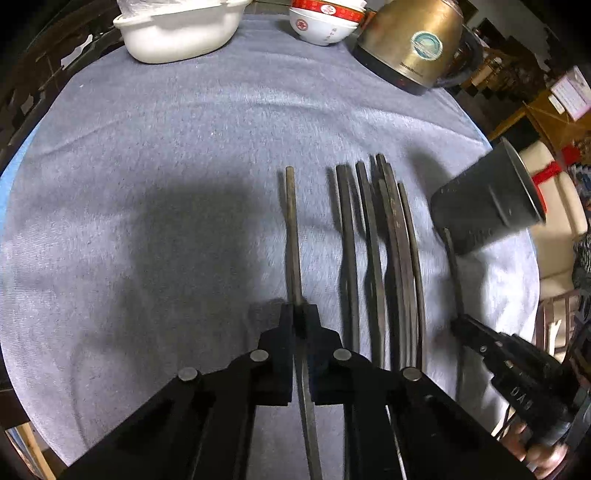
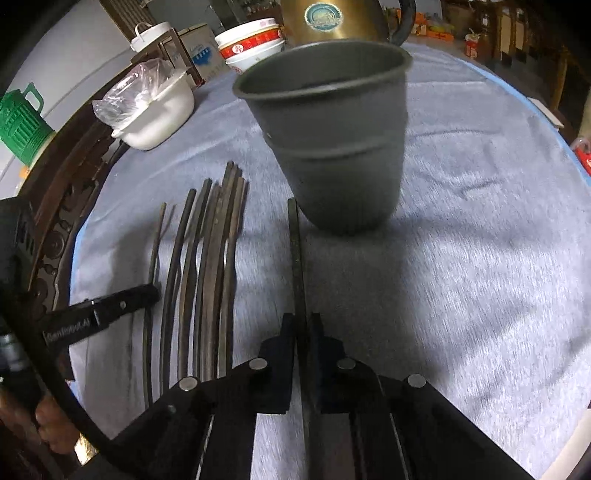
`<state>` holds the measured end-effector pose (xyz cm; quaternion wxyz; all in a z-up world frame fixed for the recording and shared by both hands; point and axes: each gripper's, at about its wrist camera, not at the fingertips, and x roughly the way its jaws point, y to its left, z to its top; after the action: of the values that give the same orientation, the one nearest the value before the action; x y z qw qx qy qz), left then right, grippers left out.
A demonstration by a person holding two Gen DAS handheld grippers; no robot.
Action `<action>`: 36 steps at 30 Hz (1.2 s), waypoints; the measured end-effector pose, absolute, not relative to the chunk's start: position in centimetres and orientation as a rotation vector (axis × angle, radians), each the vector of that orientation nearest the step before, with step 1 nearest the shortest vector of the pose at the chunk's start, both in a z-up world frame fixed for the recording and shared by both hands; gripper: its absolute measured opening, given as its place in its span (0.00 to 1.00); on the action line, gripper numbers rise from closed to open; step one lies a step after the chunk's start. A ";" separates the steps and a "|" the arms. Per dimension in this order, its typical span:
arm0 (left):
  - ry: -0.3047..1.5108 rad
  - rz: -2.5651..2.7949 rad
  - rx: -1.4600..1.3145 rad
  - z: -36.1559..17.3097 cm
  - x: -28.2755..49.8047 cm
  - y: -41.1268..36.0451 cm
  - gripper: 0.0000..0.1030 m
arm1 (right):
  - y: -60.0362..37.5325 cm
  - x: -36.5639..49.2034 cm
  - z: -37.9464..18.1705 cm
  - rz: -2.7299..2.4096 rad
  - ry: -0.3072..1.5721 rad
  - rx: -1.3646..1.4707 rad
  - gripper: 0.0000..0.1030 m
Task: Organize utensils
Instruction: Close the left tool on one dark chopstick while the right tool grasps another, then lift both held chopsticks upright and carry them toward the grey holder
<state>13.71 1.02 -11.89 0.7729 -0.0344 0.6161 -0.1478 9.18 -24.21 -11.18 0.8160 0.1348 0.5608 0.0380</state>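
Note:
Several dark chopsticks (image 1: 384,258) lie side by side on the grey cloth; they also show in the right wrist view (image 2: 207,266). My left gripper (image 1: 300,314) is shut on one chopstick (image 1: 291,229), left of the bundle. My right gripper (image 2: 303,321) is shut on another chopstick (image 2: 295,243), whose tip lies near the base of a dark grey cup (image 2: 332,129). The cup (image 1: 487,199) stands right of the bundle. The right gripper (image 1: 461,325) shows in the left view, the left gripper (image 2: 151,291) in the right view.
At the far side stand a white tub (image 1: 177,33), stacked red-and-white bowls (image 1: 325,22) and a brass kettle (image 1: 413,40). A grey cloth (image 1: 166,166) covers the round table. A green jug (image 2: 18,118) and a dark carved chair (image 2: 55,206) stand beyond the edge.

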 end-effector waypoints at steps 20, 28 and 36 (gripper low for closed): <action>1.363 -0.265 -0.037 -11.8 19.3 0.4 0.07 | -21.5 12.2 -11.3 0.049 1.181 0.151 0.10; 1.240 -0.270 -0.040 -6.5 15.5 1.2 0.05 | -21.9 10.8 -7.4 0.207 1.067 0.207 0.06; 0.979 -0.347 -0.012 3.3 11.4 -0.3 0.05 | -22.9 6.8 1.3 0.325 0.786 0.267 0.06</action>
<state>11.41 -0.32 3.33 0.8680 -0.0056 0.4679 -0.1660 6.81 -22.92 1.30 0.9023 0.1292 0.3801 0.1569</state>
